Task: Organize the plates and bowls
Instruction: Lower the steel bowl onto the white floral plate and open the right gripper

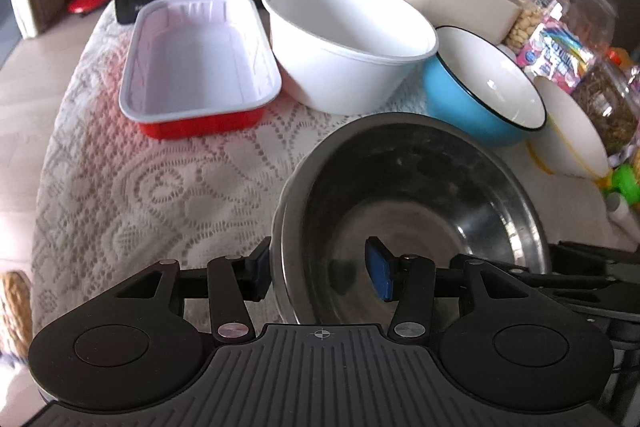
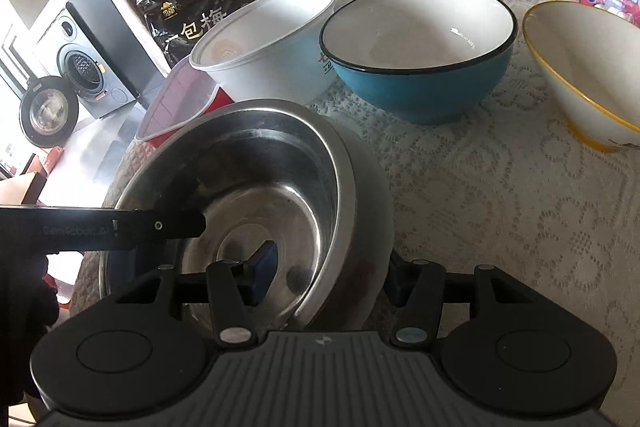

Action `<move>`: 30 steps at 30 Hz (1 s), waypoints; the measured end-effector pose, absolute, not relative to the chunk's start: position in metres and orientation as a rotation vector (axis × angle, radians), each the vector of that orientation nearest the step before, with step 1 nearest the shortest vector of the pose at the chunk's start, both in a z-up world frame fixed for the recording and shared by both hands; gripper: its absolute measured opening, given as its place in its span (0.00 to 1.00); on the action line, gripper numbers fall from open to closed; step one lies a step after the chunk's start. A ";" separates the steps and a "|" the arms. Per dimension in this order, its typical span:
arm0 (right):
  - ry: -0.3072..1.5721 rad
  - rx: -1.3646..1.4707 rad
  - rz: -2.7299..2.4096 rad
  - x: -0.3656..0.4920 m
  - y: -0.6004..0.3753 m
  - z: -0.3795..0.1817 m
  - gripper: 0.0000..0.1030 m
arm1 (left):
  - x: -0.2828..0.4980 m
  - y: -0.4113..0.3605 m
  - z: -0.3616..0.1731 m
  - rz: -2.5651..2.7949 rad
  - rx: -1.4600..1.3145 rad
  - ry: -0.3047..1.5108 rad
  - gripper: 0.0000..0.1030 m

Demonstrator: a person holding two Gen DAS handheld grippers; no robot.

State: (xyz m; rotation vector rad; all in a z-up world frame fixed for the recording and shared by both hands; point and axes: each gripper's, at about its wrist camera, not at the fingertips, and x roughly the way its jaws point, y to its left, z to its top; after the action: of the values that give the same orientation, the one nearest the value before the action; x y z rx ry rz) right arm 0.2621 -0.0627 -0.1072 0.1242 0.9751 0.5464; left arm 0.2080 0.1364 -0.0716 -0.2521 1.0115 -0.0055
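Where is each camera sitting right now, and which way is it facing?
Left wrist: on the left tongs, looking down along them at the steel bowl; their fingers straddle its near-left rim, tray beyond; the right tongs edge in at right.
Right wrist: on the right tongs, straddling the steel bowl's right rim; the left tongs' finger enters from the left.
Shared: steel bowl, white bowl, blue bowl, lace cloth.

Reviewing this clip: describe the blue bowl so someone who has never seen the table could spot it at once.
On the white lace tablecloth, a row of dishes stands behind the big stainless steel bowl. The round blue bowl with a white inside sits between the plain white plastic bowl and the yellow-rimmed white bowl. Only it has a blue outside and a thin black rim.
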 end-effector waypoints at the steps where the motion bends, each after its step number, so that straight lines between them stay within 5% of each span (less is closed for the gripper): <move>1: 0.974 0.122 0.544 0.262 -0.063 -0.107 0.53 | 0.208 0.136 -0.072 -0.005 -0.247 1.009 0.51; 20: 0.949 -0.045 0.463 0.273 -0.047 -0.106 0.53 | 0.203 0.137 -0.073 -0.064 -0.277 0.975 0.51; 25: 0.910 -0.111 0.472 0.272 -0.046 -0.100 0.53 | 0.200 0.141 -0.072 -0.049 -0.264 0.955 0.39; 30: 0.816 -0.147 0.483 0.263 -0.065 -0.080 0.54 | 0.184 0.133 -0.038 0.038 -0.170 0.831 0.39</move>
State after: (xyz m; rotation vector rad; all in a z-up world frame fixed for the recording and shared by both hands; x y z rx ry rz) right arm 0.2630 -0.0647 -0.0800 -0.1470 0.8165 0.4828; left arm 0.1842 0.1328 -0.0381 -0.1699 0.8312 0.0383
